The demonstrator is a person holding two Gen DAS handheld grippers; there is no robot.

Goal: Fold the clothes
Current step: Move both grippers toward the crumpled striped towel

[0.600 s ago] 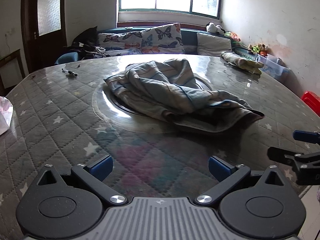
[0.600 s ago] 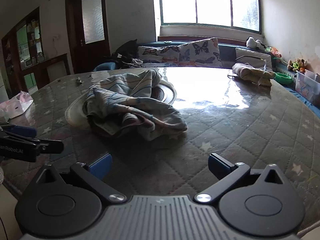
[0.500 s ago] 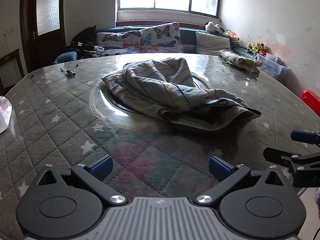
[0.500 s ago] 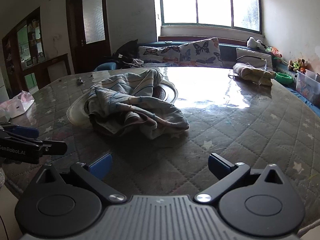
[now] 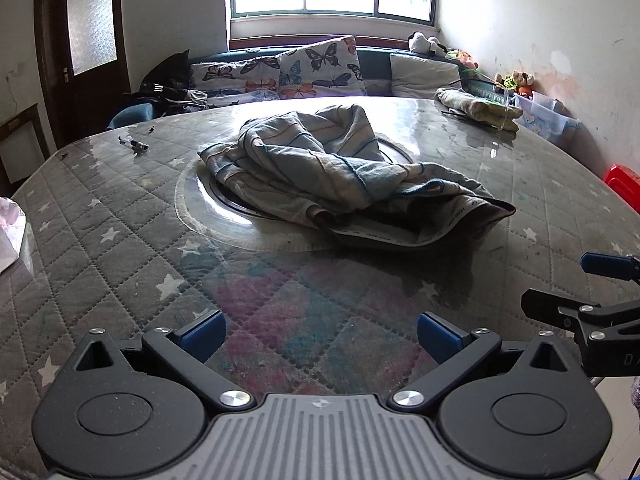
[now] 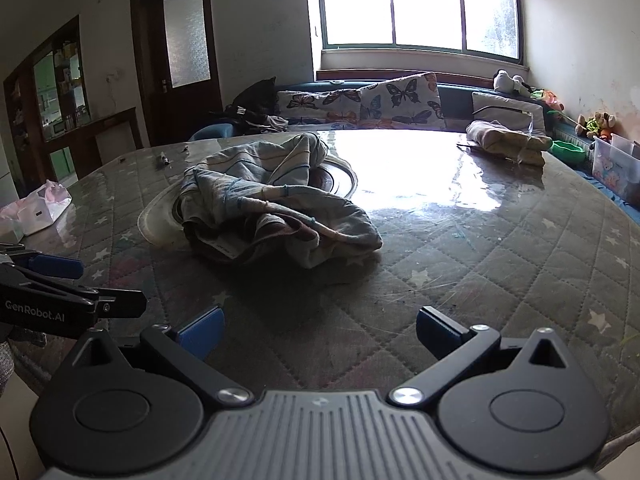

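A crumpled pale blue striped garment [image 5: 340,168] lies heaped on the glass turntable [image 5: 224,216] in the middle of the round quilted table; the right wrist view shows the garment [image 6: 272,204] from its other side. My left gripper [image 5: 318,334] hovers open over the near table edge, well short of the cloth, nothing between its blue pads. My right gripper [image 6: 318,332] is likewise open and empty, short of the heap. Each gripper shows at the side of the other's view: the right gripper [image 5: 580,284], the left gripper [image 6: 80,284].
A second folded cloth [image 5: 476,108] lies at the far right of the table [image 5: 120,240]. A white plastic bag [image 6: 36,208] sits at the left edge, small dark bits [image 5: 134,144] at far left. Sofa with butterfly cushions [image 5: 312,68] behind; red stool [image 5: 624,184] right.
Both grippers have edged slightly forward toward the garment, which looks a little nearer. Garment itself has not moved; jaws stay open.
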